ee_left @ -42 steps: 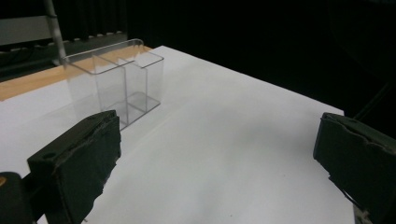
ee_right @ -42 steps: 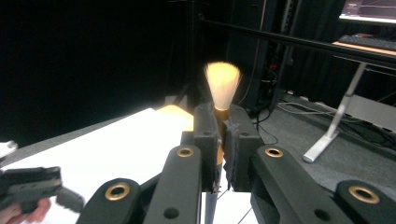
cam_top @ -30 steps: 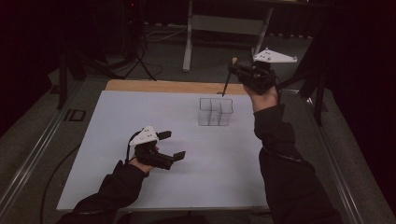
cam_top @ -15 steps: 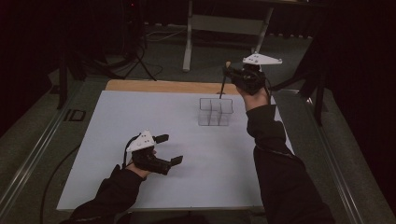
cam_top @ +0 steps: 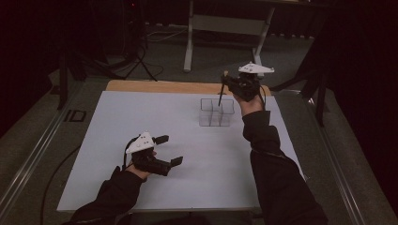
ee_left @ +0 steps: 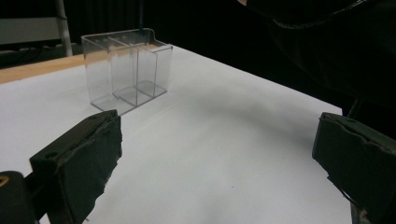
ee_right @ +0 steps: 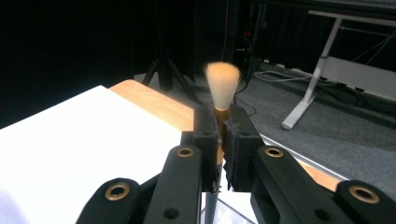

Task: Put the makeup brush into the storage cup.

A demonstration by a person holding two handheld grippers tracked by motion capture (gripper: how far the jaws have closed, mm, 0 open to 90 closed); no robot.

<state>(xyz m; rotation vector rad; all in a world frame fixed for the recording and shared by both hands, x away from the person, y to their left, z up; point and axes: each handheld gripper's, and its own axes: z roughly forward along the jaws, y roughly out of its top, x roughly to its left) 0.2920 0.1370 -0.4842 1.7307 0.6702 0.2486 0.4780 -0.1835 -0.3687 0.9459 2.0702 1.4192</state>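
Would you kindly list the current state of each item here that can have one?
Left tongs: open, holding nothing, low over the white table.
Right tongs: shut on the brush.
Slim dark-handled brush with pale bristles: gripped, bristles up, handle pointing down toward the organiser.
Clear plastic compartment organiser: upright, compartments look empty.

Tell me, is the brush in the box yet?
Not quite. Done: the right claw has picked up the brush and is shut on it, bristles up. In hand: it holds the brush above the clear box, handle pointing down. Left: lowering it in and letting go. The left claw rests open on the table, holding nothing.
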